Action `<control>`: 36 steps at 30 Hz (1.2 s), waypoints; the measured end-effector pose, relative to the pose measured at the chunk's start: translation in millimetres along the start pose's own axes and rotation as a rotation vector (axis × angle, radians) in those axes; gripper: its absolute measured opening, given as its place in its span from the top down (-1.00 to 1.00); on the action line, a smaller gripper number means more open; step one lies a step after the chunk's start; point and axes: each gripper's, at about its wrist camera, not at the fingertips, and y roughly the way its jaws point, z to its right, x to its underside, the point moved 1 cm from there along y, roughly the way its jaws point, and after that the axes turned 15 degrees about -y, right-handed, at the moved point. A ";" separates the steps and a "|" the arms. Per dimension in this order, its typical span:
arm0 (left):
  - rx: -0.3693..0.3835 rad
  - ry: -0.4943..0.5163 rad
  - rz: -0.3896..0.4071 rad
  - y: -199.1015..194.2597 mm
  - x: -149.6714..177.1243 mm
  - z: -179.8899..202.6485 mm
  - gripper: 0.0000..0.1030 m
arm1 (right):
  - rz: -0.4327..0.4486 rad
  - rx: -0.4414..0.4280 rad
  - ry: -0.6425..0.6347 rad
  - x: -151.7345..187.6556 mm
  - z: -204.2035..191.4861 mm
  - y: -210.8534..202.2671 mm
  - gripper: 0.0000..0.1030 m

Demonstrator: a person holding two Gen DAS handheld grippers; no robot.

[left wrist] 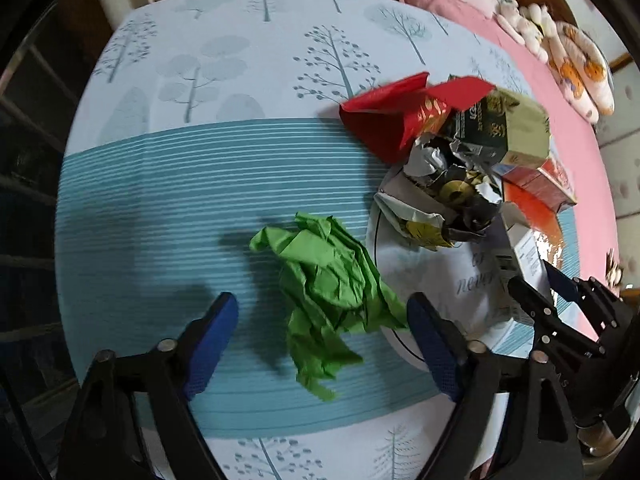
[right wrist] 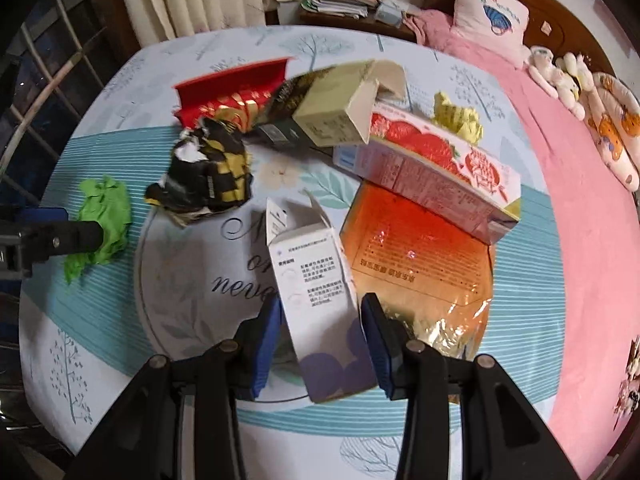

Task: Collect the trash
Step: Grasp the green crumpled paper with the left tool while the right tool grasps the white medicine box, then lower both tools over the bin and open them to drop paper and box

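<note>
A crumpled green paper (left wrist: pixel 328 292) lies on the blue striped cloth between the wide-open fingers of my left gripper (left wrist: pixel 322 316); it also shows in the right wrist view (right wrist: pixel 102 220). My right gripper (right wrist: pixel 320 316) has its jaws on both sides of a white carton (right wrist: pixel 320 304) with a purple base, seemingly closed on it. A pile of trash sits beyond: a red box (right wrist: pixel 232 88), a crumpled black and yellow wrapper (right wrist: pixel 208 172), an olive carton (right wrist: pixel 332 112), a strawberry carton (right wrist: pixel 432 164), an orange foil bag (right wrist: pixel 420 252) and a yellow paper ball (right wrist: pixel 458 120).
A round white mat with script (right wrist: pixel 192 272) lies under the pile on the tree-patterned tablecloth (left wrist: pixel 240 60). A pink bed (right wrist: pixel 580 200) with pillows and plush toys stands to the right. Curtains and a window grille are at the back left.
</note>
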 end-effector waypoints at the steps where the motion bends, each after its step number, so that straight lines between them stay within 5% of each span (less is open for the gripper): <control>1: -0.006 0.013 -0.009 4.2 -1.6 1.4 -0.37 | -0.009 -0.003 0.006 0.1 0.3 3.3 0.19; 6: 0.044 0.031 -0.047 15.1 -6.7 3.1 -0.01 | -0.006 -0.032 0.041 1.6 -3.1 6.0 0.25; 12: 0.080 0.079 -0.030 15.5 -3.8 5.4 0.20 | 0.003 -0.055 0.124 6.4 -7.6 -5.0 0.28; 24: 0.142 0.117 0.052 -33.9 33.6 3.3 0.22 | 0.082 -0.095 0.264 37.2 -32.0 -63.1 0.29; 36: 0.132 0.219 0.296 -139.8 145.1 26.6 0.22 | 0.202 -0.199 0.227 90.1 -44.4 -128.5 0.29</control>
